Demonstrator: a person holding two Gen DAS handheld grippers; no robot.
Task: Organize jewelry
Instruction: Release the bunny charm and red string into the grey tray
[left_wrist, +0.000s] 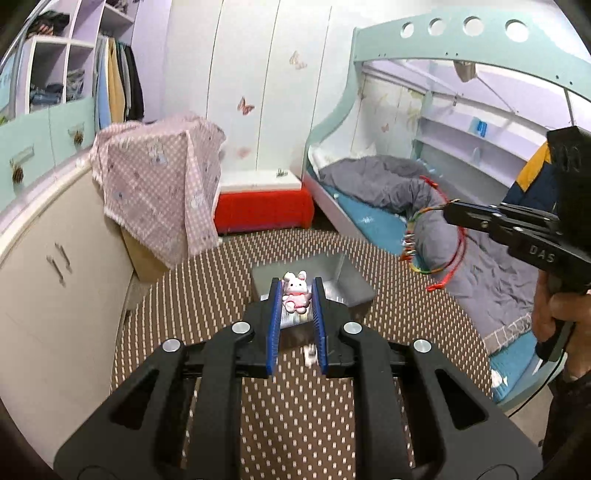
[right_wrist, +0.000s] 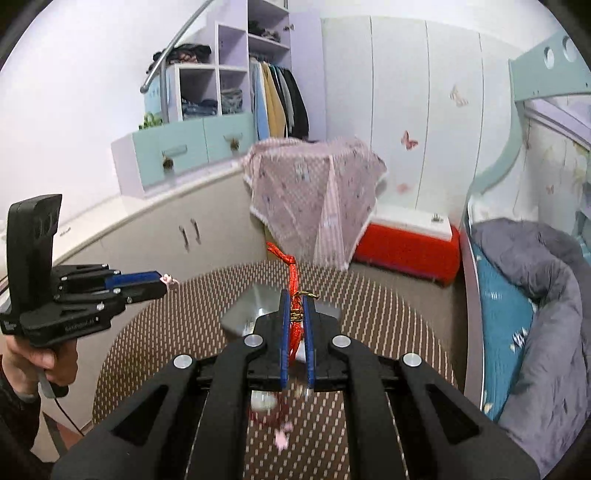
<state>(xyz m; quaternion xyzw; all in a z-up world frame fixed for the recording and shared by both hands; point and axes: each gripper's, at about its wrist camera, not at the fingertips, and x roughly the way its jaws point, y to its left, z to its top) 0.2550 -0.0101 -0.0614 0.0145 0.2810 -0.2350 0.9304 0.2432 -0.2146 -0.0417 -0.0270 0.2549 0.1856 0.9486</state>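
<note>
above the dotted round table (left_wrist: 295, 424), over a shiny open box (left_wrist: 343, 280), beside a bed (left_wrist: 461, 221). pink bunny charm (left_wrist: 295, 293) upright, ears up, pinched in the narrow left gripper (left_wrist: 296, 306). red string bracelet (right_wrist: 293, 306) hanging in a loop, squeezed tight by the right gripper (right_wrist: 295, 325).

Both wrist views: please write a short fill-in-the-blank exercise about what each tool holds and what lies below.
1. The left tool grips a small pink and white ____ charm.
2. The right tool holds a ____ cord bracelet.
3. Below both tools sits an open silver ____ on the dotted round table.

Missing words: rabbit; red; box
</note>
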